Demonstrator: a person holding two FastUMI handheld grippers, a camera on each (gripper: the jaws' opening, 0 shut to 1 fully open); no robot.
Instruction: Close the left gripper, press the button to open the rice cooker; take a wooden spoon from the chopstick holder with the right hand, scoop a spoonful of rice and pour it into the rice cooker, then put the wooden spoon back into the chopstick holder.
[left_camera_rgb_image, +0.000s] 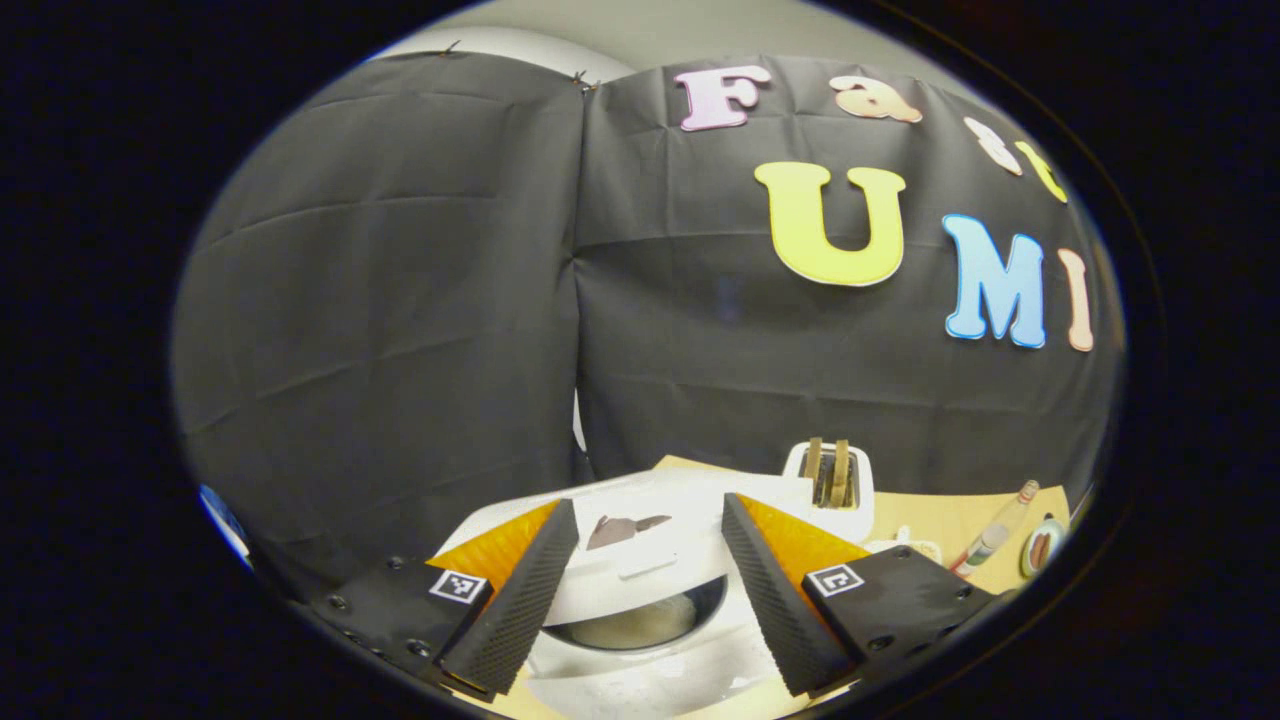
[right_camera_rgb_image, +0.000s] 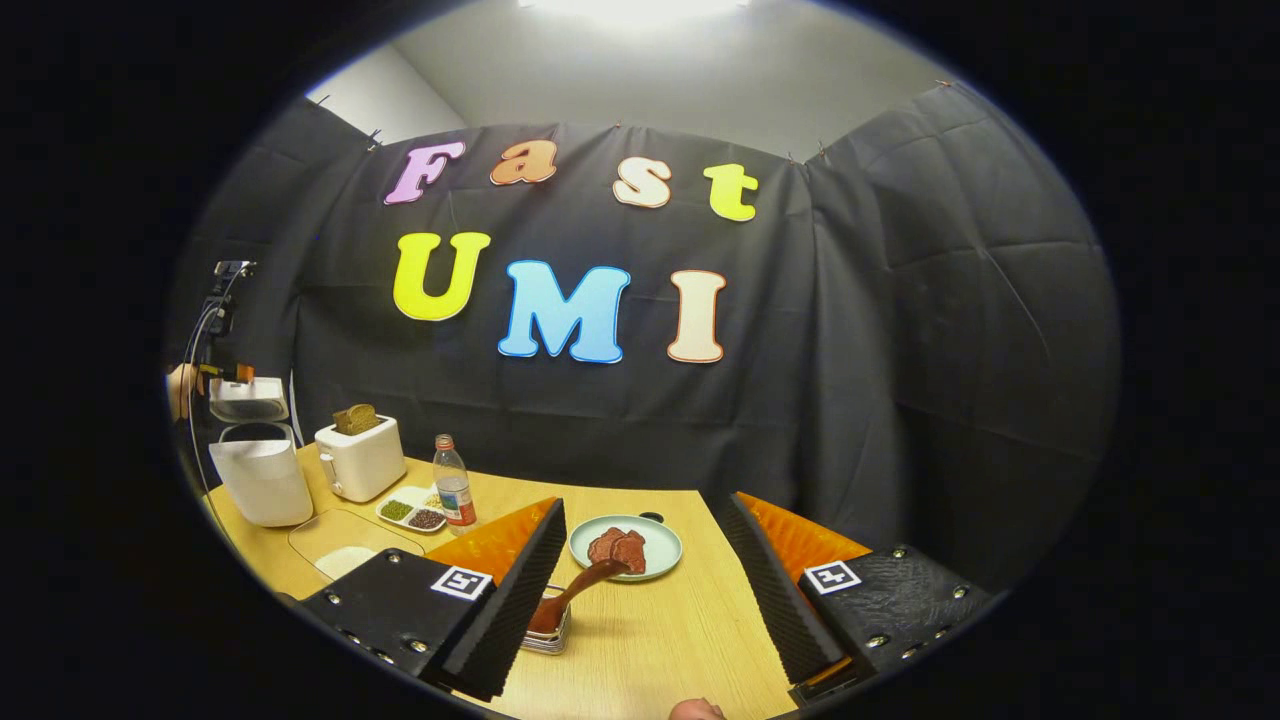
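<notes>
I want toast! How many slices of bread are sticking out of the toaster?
2. Both stand in the white toaster, side by side: the left slice and the right slice. None seems hidden.

Between the spread fingers of the left claw (left_camera_rgb_image: 650, 590) sits the open rice cooker (left_camera_rgb_image: 640, 600), its raised lid (left_camera_rgb_image: 650, 520) blocking straight ahead; the toaster (left_camera_rgb_image: 832, 485) stands beyond, to its right. Ahead of the right claw (right_camera_rgb_image: 645, 590), the wooden spoon (right_camera_rgb_image: 575, 590) in the chopstick holder (right_camera_rgb_image: 550, 635) stands just beside its left finger; bare surface (right_camera_rgb_image: 690, 630) lies between the fingers, and a plate (right_camera_rgb_image: 625, 547) lies farther on.
</notes>
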